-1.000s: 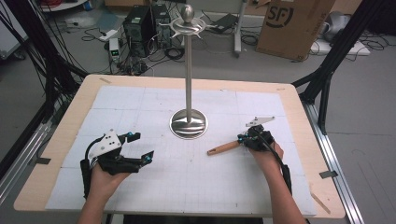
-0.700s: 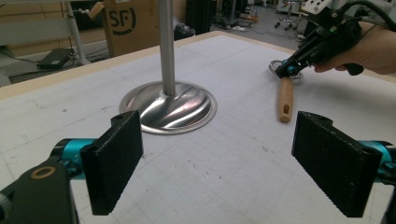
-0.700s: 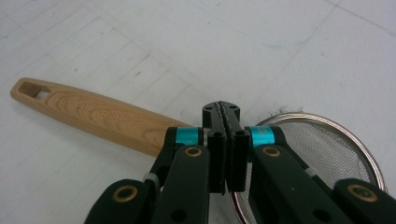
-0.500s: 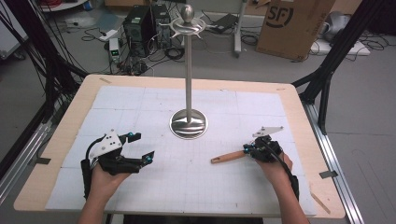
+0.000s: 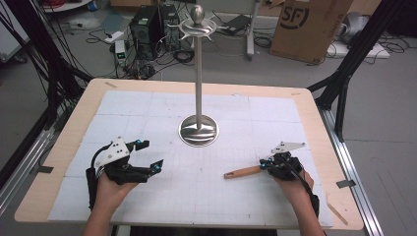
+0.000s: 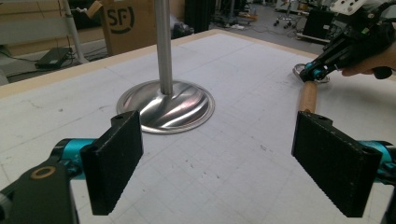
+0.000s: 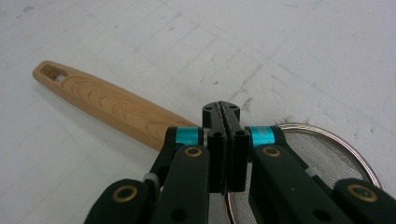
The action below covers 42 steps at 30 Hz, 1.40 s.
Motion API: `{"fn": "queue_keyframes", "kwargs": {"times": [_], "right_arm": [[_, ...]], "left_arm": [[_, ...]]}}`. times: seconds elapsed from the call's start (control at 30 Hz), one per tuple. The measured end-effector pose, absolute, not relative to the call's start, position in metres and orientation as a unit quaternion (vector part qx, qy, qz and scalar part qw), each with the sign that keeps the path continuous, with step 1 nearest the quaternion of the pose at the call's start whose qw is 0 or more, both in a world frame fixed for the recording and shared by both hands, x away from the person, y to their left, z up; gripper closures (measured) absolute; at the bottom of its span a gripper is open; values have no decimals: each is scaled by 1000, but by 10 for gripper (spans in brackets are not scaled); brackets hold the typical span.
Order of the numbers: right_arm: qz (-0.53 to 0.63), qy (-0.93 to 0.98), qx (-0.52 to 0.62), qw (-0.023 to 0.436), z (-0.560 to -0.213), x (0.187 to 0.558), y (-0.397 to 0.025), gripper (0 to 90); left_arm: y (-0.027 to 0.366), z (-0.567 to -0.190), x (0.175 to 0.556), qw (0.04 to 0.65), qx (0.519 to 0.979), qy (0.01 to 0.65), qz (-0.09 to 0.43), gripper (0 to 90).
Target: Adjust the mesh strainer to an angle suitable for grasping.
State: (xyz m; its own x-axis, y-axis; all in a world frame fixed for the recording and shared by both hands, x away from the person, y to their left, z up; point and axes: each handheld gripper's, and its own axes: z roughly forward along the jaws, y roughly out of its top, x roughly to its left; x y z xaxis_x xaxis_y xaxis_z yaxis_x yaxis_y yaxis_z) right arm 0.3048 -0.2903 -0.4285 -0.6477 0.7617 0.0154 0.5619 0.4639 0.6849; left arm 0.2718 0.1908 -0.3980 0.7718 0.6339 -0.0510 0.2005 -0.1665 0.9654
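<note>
- The strainer [image 7: 327, 154], a little mesh one with a wooden handle [image 5: 243, 172], lies on the white gridded mat [image 5: 206, 196] at the right front of the table [image 5: 319, 105].
- The right gripper [image 5: 268, 163] sits right over the spot where handle meets mesh. Its jaws look pressed together in the right gripper view, but they cover that spot, so honestly I can't tell if they're pinching the strainer's neck or just closed on nothing.
- The handle points left toward the table's middle, hanging hole at the far tip. The mesh bowl is under the gripper body, so just a slice of its rim shows.
- The left gripper [image 5: 147, 155] is at the left front with its jaws wide apart and nothing between them, well apart from the strainer.
- There's loads of bare mat between the two grippers and in front of the stand.
- The metal stand [image 5: 198, 130] is at mid-table, round base flat on the mat, pole straight up. It's the one tall thing to steer around.
- The right hand [image 5: 292, 189] is fairly near the mat's right edge, with a strip of bare wood beyond it.
- In the left gripper view, the stand's top is cut off.
</note>
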Motion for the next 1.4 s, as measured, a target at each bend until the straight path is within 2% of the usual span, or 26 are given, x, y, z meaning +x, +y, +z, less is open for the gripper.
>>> {"fn": "queue_keyframes", "kwargs": {"times": [0.07, 0.2, 0.73, 0.97, 1.4], "right_arm": [[344, 841, 384, 165, -423, 300, -289, 897], [363, 841, 365, 167, -415, 293, -283, 897], [365, 885, 262, 118, -421, 270, -230, 897], [344, 901, 242, 103, -429, 273, -210, 897], [335, 902, 252, 108, -435, 308, -186, 897]], "left_arm": [[191, -398, 272, 581, 740, 282, 187, 171], [191, -399, 272, 579, 741, 283, 187, 171], [192, -398, 272, 582, 740, 281, 186, 171], [192, -398, 272, 582, 739, 283, 187, 171], [193, -398, 273, 582, 739, 284, 186, 171]]}}
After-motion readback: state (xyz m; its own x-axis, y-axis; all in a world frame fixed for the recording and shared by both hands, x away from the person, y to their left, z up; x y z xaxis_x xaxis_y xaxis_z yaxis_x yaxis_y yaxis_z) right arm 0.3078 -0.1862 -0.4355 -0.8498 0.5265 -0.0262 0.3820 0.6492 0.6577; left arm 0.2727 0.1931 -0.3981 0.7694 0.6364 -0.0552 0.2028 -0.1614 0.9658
